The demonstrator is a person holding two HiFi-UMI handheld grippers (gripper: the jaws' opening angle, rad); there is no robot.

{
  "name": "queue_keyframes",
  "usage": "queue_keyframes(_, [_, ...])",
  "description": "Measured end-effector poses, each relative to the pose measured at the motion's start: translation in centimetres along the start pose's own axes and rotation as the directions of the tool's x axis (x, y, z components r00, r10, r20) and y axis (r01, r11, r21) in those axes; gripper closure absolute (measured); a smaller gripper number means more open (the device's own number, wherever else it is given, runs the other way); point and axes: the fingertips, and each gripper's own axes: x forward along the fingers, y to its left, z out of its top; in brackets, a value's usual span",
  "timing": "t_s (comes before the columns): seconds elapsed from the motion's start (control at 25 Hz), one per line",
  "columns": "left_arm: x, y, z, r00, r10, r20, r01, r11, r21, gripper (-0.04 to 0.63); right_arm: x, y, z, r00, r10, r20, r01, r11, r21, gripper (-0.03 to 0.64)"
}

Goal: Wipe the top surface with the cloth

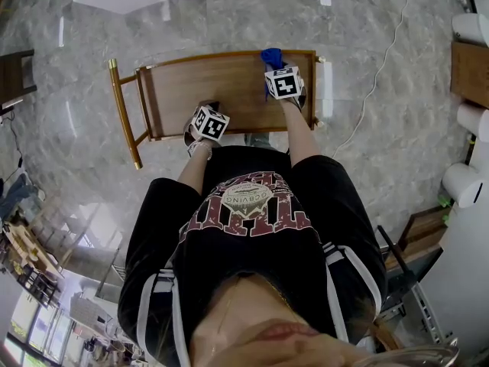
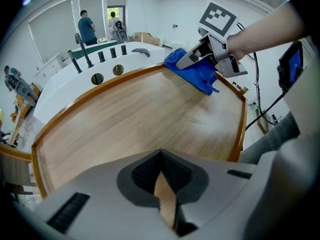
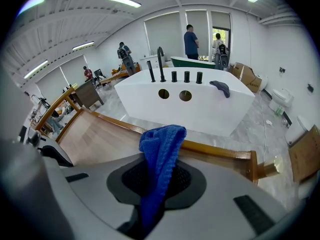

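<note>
Blue cloth [image 3: 161, 144] pinched in right gripper [image 3: 160, 184], 1 o'clock of top [image 2: 140, 119] | left gripper [image 2: 162, 184] closed, empty | risk: rim [image 2: 244, 119] snags cloth

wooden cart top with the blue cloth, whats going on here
A person stands at the brown wooden cart top to wipe it with a blue knitted cloth. The right hand-held gripper is clamped on the cloth and holds it at the top's far right corner, by the raised rim. The left hand-held gripper has its jaws together on nothing and is low over the near edge of the top.
</note>
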Motion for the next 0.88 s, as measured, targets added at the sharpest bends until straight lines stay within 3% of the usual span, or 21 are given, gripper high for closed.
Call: queue_keyframes(0.88, [-0.1, 0.1, -0.1, 1.000, 0.011, 0.007, -0.011, 1.000, -0.011, 0.548, -2.4, -6.5, -1.8, 0.993, -0.118, -0.020, 0.119, 0.992, 0.033, 0.561])
